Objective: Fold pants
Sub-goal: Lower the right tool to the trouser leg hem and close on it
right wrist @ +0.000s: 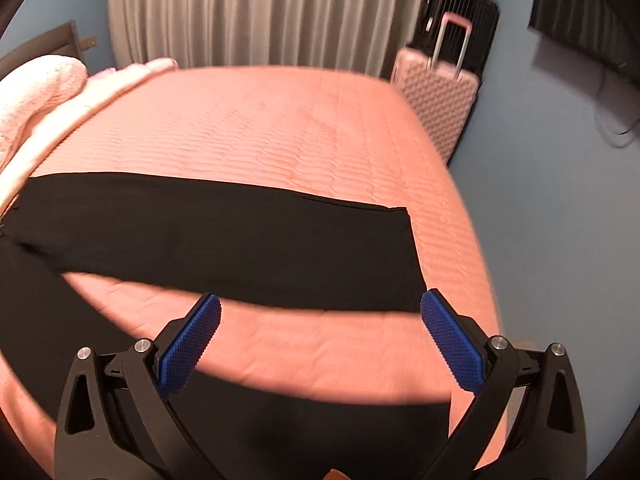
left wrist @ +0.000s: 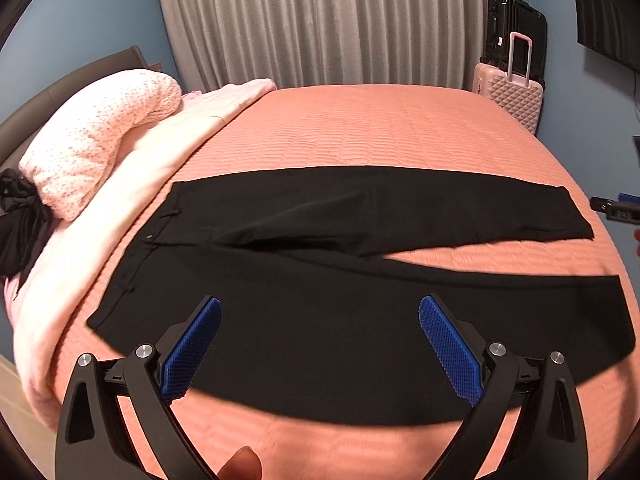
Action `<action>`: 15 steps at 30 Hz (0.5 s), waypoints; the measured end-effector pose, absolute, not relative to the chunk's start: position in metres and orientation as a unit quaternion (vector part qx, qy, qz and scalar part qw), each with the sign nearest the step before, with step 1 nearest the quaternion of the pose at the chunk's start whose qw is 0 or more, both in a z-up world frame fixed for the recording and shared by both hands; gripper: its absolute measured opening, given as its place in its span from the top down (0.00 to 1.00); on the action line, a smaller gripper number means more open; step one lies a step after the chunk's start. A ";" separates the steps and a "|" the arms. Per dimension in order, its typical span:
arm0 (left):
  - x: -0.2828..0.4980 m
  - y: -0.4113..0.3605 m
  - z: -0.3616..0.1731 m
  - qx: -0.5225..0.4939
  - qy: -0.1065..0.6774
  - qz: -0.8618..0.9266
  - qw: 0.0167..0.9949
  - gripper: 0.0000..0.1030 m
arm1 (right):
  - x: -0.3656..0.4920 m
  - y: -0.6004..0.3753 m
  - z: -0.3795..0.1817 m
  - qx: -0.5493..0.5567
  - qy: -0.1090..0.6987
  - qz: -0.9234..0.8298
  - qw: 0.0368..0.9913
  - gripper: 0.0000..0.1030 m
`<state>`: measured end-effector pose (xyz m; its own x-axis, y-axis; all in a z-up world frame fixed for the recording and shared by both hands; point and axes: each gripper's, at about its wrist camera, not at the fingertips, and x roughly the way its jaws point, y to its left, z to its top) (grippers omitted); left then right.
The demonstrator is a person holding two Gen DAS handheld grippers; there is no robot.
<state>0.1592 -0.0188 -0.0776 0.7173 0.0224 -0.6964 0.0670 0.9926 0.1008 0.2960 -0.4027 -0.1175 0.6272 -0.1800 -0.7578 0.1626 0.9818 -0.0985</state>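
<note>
While the black pants (left wrist: 320, 240) lie flat across the quilted coral bedspread (left wrist: 360, 128), waistband to the left and both legs splayed rightward in a narrow V, your left gripper (left wrist: 320, 312) hangs spread wide above the near leg. Your right gripper (right wrist: 320, 308) gapes too, ribbed blue pads (right wrist: 188, 352) empty, above the leg ends.

No text, label or number in either view is clear enough to read.
</note>
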 end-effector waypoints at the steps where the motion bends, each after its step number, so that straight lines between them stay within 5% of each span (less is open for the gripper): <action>1: 0.168 -0.022 -0.082 0.059 0.375 -0.013 0.925 0.05 | 0.312 -0.417 -0.125 0.000 0.425 -0.095 0.900 0.04; 15: 0.229 -0.069 -0.140 0.083 0.392 -0.030 0.916 0.05 | 0.443 -0.514 -0.224 0.008 0.505 -0.048 0.862 0.04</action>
